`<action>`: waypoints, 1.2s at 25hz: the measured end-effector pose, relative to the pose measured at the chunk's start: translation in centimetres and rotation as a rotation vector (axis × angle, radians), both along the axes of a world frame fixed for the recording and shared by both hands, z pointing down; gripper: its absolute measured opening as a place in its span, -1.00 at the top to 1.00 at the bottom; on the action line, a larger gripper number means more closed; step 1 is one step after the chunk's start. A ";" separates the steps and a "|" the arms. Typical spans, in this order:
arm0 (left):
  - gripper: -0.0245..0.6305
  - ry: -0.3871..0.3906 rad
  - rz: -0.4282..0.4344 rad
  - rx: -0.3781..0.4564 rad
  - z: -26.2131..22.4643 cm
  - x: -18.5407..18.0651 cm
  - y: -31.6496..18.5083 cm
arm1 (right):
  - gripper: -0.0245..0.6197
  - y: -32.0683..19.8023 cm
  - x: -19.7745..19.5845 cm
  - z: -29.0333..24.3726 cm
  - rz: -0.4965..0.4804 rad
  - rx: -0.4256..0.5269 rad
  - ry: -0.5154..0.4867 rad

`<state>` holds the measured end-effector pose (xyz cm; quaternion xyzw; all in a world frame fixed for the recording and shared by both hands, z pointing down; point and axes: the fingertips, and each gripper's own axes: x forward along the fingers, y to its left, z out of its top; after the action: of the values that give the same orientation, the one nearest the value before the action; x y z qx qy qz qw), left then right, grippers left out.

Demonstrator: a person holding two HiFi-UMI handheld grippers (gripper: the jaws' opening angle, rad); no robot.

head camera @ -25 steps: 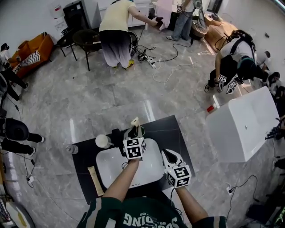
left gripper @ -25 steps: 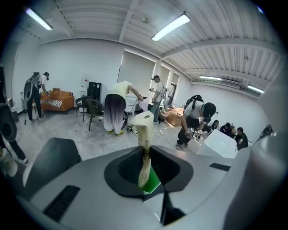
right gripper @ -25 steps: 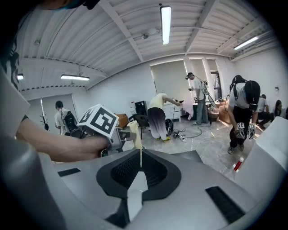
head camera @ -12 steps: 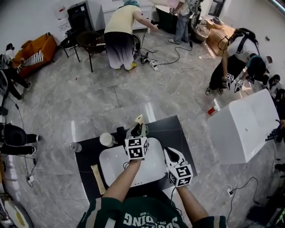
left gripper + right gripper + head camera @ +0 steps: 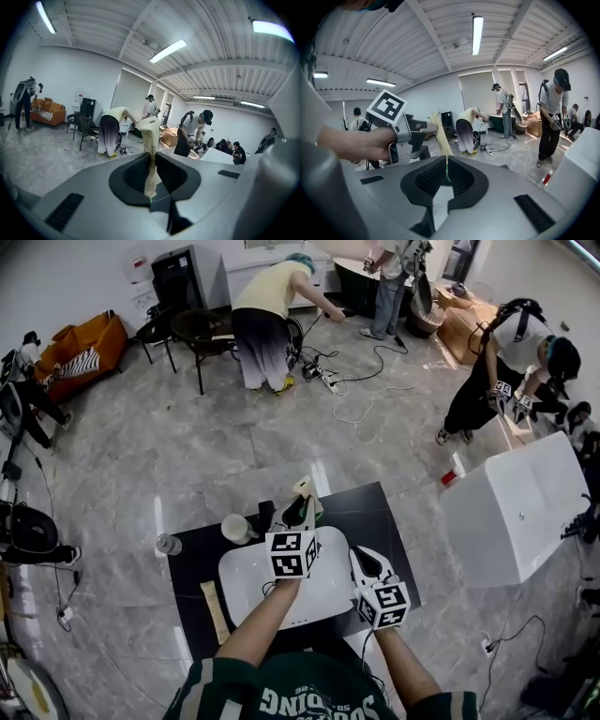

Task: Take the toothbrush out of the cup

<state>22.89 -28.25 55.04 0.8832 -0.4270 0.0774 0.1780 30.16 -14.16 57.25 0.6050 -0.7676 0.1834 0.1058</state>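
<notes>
My left gripper (image 5: 298,512) (image 5: 151,161) is shut on a cream paper-wrapped toothbrush (image 5: 302,488) (image 5: 150,140), which stands upright above the white basin (image 5: 328,592). A white cup (image 5: 234,528) sits on the black table (image 5: 375,521) to the left of it. Something greenish (image 5: 320,512) is mostly hidden behind the left gripper. My right gripper (image 5: 361,561) (image 5: 446,171) hovers to the right, apart from the toothbrush, jaws together with nothing gripped. In the right gripper view, the left gripper (image 5: 410,133) and the toothbrush (image 5: 439,133) show ahead.
A wooden strip (image 5: 214,610) lies on the table's left side and a small bottle (image 5: 169,544) stands on the floor beside it. A large white box (image 5: 511,507) is at the right. Several people, chairs and cables are across the floor farther off.
My left gripper has risen with the toothbrush still held in it. The right gripper has lifted slightly. The people in the background have shifted.
</notes>
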 end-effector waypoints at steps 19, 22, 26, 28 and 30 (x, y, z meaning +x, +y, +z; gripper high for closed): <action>0.78 0.065 0.126 0.002 -2.6 -7.6 7.3 | 0.80 2.6 -7.0 -1.6 -0.021 0.036 -0.005; 0.78 0.063 0.146 -0.001 -2.3 -8.9 8.6 | 0.80 2.9 -8.3 -1.6 -0.030 0.041 0.001; 0.78 0.060 0.159 -0.002 -2.1 -11.0 10.0 | 0.80 3.0 -10.0 -1.9 -0.049 0.051 0.004; 0.78 0.066 0.164 -0.001 -2.0 -12.2 10.8 | 0.80 3.1 -11.1 -2.0 -0.062 0.056 0.004; 0.79 0.068 0.175 -0.006 -1.8 -13.2 11.6 | 0.80 3.3 -12.1 -2.1 -0.073 0.058 0.002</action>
<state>9.70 -16.63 53.25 0.9186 -0.3418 0.0640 0.1876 18.07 -10.87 55.18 0.5795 -0.7940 0.1565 0.0959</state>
